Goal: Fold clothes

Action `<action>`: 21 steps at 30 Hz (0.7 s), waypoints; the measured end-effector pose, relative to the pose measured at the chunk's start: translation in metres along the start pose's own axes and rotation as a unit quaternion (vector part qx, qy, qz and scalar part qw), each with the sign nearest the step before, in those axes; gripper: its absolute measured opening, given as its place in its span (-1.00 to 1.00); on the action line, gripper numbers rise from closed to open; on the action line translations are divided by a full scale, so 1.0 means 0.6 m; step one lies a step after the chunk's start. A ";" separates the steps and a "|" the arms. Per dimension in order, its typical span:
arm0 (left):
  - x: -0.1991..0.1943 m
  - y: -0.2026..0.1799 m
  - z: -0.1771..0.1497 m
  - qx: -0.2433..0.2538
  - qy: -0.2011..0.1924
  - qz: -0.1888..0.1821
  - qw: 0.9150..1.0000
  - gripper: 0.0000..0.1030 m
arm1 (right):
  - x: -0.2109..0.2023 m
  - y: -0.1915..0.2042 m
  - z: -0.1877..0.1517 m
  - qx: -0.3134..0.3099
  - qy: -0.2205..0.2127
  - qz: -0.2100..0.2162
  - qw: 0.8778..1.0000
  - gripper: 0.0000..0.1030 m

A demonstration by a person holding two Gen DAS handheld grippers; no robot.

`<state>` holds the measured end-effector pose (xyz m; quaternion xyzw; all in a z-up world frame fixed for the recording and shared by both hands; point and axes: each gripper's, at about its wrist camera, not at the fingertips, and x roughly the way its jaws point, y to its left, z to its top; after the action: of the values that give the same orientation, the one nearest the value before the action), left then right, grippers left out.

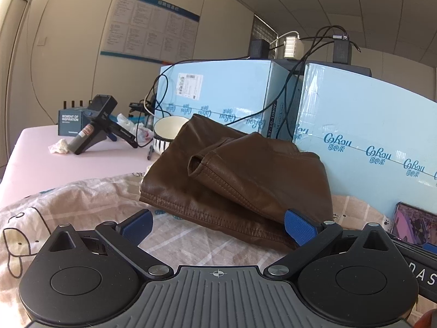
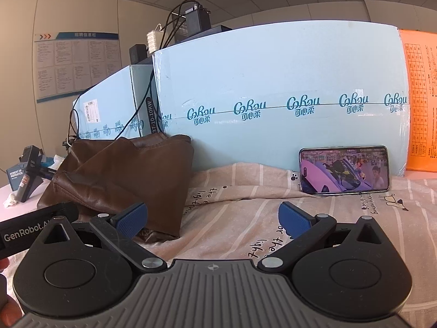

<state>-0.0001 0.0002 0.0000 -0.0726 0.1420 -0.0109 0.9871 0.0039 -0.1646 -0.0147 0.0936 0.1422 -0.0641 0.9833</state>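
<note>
Brown leather garment (image 1: 235, 175), folded into a loose heap on the patterned sheet (image 1: 82, 199) near the back edge of the tabletop (image 1: 54, 158), touching the pale blue cartons (image 1: 368, 136). Left tool (image 1: 218, 225) spread wide apart, empty, right blue pad (image 1: 299, 228) just before the garment's near hem. Right tool (image 2: 213, 218) likewise apart and empty, above the sheet beside the garment; phone (image 2: 344, 169) propped against a carton.
</note>
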 end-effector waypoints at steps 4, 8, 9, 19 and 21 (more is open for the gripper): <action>-0.001 0.006 0.000 -0.014 -0.001 -0.008 1.000 1.00 | -0.013 -0.003 0.005 -0.002 -0.011 -0.004 1.000 1.00; 0.007 0.023 0.005 -0.044 0.012 -0.025 0.999 1.00 | -0.029 -0.004 0.013 -0.003 -0.020 -0.015 1.000 1.00; 0.003 0.024 0.006 -0.047 0.010 -0.026 0.999 1.00 | -0.033 -0.003 0.015 -0.003 -0.022 -0.022 1.000 1.00; -0.023 0.025 0.009 -0.051 -0.023 -0.063 0.996 1.00 | -0.198 -0.050 0.047 0.059 -0.084 -0.128 0.986 1.00; -0.030 0.025 0.010 -0.054 -0.033 -0.069 0.996 1.00 | -0.240 -0.063 0.047 0.071 -0.094 -0.151 0.981 1.00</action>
<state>-0.0154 0.0165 0.0085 -0.1354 0.1042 -0.0685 0.9829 -0.1313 -0.1925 0.0474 0.1342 0.0563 -0.2306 0.9621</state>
